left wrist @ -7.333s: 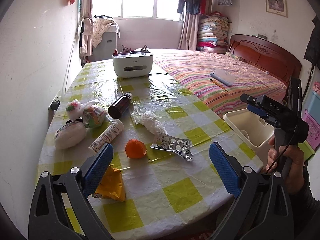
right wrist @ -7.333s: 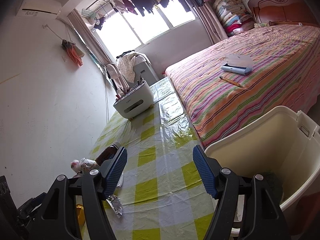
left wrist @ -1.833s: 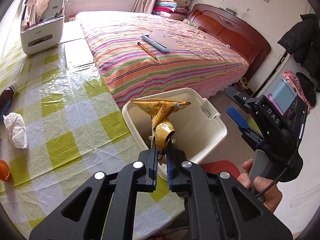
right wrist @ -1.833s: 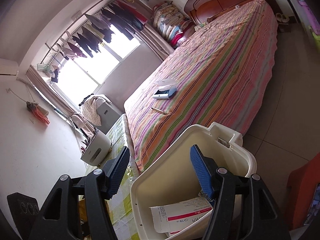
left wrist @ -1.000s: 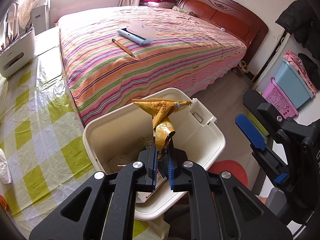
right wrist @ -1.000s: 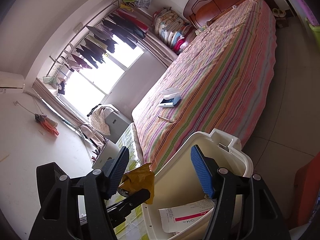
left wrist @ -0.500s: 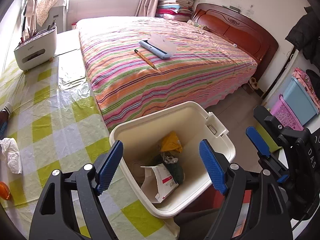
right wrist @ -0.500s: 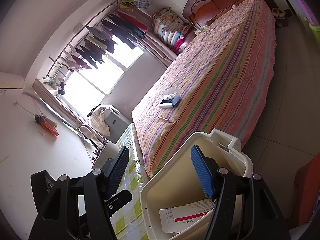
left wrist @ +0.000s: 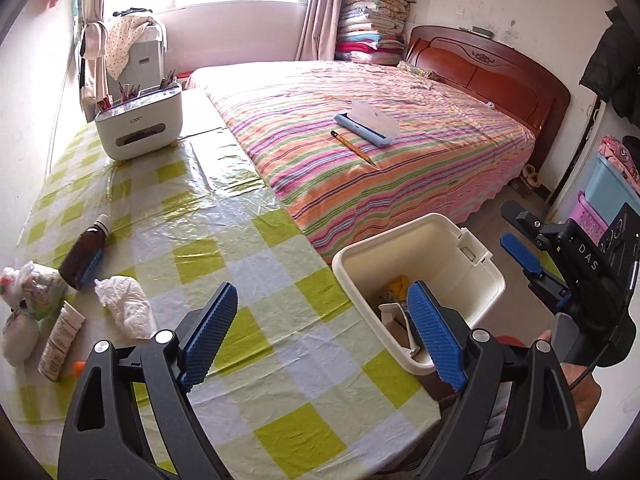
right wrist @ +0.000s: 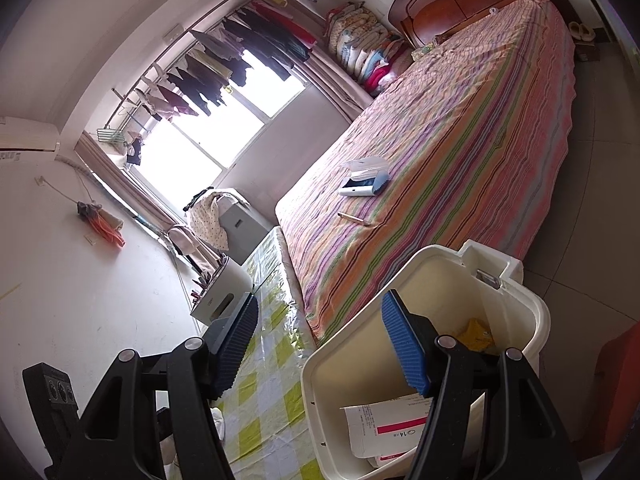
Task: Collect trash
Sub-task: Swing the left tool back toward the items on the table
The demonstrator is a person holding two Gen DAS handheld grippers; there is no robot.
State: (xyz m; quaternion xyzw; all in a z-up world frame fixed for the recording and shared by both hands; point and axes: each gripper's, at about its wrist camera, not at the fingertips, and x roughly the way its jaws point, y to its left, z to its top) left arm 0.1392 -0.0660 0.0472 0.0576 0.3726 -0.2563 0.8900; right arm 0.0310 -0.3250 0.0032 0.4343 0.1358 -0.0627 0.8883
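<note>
Left hand-held gripper [left wrist: 320, 332] spread, empty; yellow crinkled foil wrapper [left wrist: 398, 285] lies in cream plastic bin [left wrist: 476, 276]; crumpled white tissue [left wrist: 126, 306] waits left on desk [left wrist: 256, 364].

My left-claw camera looks down over the green-checked plastic tablecloth [left wrist: 248, 264]. My right-claw camera is rolled, close above the cream plastic bin [right wrist: 536, 312]. Both share that bin [left wrist: 492, 276] and the striped bed [left wrist: 360, 184].

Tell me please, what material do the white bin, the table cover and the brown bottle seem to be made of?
White bin: probably moulded plastic, smooth and matte, with a formed rim and latch.
Table cover: likely clear plastic film over a checked cloth; it wrinkles and glares in the window light.
Brown bottle: dark translucent glass or plastic, which one I cannot tell, with a white cap.
</note>
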